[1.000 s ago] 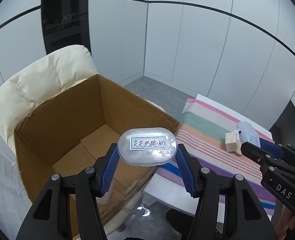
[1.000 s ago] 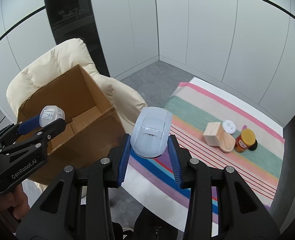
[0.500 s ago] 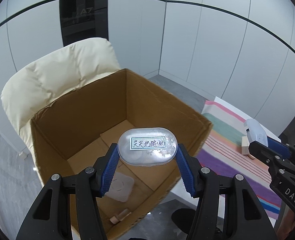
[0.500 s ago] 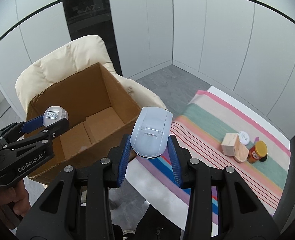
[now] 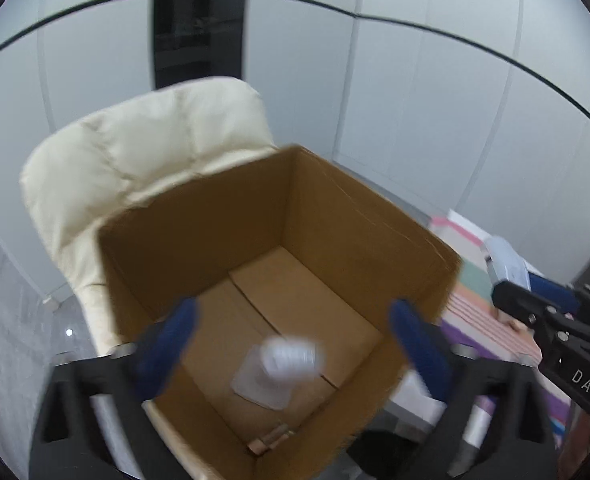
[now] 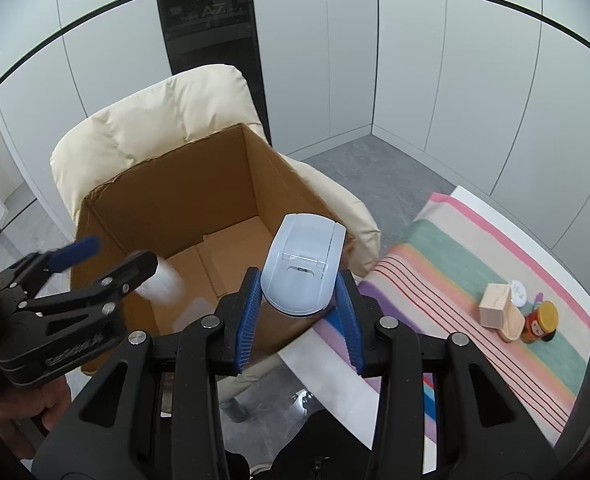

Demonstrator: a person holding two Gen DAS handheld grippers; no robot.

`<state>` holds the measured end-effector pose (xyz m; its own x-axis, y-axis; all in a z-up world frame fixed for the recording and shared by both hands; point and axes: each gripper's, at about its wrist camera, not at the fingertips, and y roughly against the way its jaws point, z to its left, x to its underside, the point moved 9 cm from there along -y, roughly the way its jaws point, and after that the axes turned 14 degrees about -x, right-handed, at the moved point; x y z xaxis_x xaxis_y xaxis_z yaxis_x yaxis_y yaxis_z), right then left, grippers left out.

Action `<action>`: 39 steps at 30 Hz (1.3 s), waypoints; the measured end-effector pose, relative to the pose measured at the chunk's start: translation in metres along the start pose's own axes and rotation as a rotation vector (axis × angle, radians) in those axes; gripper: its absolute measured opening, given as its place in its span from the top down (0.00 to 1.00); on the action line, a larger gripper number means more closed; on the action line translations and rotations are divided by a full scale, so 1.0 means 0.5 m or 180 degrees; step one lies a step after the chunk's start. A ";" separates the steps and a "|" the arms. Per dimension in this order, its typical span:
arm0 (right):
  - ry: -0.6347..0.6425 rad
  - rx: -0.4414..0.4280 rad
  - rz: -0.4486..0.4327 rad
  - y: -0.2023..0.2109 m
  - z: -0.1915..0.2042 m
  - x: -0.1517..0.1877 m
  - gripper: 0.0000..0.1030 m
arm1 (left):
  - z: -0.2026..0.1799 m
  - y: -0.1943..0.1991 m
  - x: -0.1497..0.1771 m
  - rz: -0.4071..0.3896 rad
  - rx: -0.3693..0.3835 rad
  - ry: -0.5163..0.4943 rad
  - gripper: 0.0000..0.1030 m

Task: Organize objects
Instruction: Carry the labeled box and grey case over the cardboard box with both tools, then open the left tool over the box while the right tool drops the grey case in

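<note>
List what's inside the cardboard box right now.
Inside the cardboard box: a blurred white oval container dropping from the just-opened left gripper, a flat clear packet on the floor and a small wooden piece. The near wall hides the bottom corner closest to the camera.

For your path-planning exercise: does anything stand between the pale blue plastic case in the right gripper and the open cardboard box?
Nothing visible does. The pale blue plastic case, clamped in the right gripper, hangs beside the open cardboard box's near wall.
</note>
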<state>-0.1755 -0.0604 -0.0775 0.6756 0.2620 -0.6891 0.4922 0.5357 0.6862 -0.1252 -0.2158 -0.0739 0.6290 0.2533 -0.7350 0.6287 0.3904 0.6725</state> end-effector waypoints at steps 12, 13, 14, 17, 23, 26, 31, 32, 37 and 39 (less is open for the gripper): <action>0.0151 -0.0147 0.0055 -0.051 0.088 -0.021 0.62 | 0.134 0.011 -0.007 -0.0073 -0.0264 0.0262 0.00; 0.0165 -0.0162 0.0059 -0.055 0.097 -0.022 0.62 | 0.141 0.013 -0.007 -0.0085 -0.0277 0.0265 0.00; 0.0177 -0.0181 0.0066 -0.059 0.105 -0.023 0.62 | 0.150 0.015 -0.007 -0.0099 -0.0293 0.0272 0.00; 0.0234 -0.0227 0.0091 -0.071 0.132 -0.025 0.62 | 0.179 0.019 -0.003 -0.0116 -0.0340 0.0299 0.00; 0.0273 -0.0297 0.0151 -0.094 0.164 -0.028 0.62 | 0.229 0.022 0.003 -0.0098 -0.0425 0.0410 0.00; 0.0293 -0.0332 0.0190 -0.107 0.179 -0.027 0.62 | 0.247 0.022 0.006 -0.0087 -0.0457 0.0446 0.00; 0.0334 -0.0369 0.0260 -0.128 0.201 -0.023 0.62 | 0.268 0.022 0.008 -0.0076 -0.0490 0.0480 0.00; 0.0343 -0.0373 0.0268 -0.130 0.204 -0.023 0.62 | 0.271 0.022 0.009 -0.0071 -0.0496 0.0490 0.00; 0.0337 -0.0347 0.0241 -0.131 0.202 -0.026 0.61 | 0.276 0.017 0.011 -0.0043 -0.0512 0.0520 0.00; 0.0324 -0.0340 0.0237 -0.128 0.197 -0.027 0.49 | 0.274 0.016 0.010 -0.0040 -0.0509 0.0515 0.00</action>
<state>-0.1621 -0.1774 -0.0890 0.6463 0.3811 -0.6611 0.3779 0.5927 0.7112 -0.0544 -0.3327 -0.0604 0.5319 0.3812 -0.7561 0.5475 0.5264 0.6505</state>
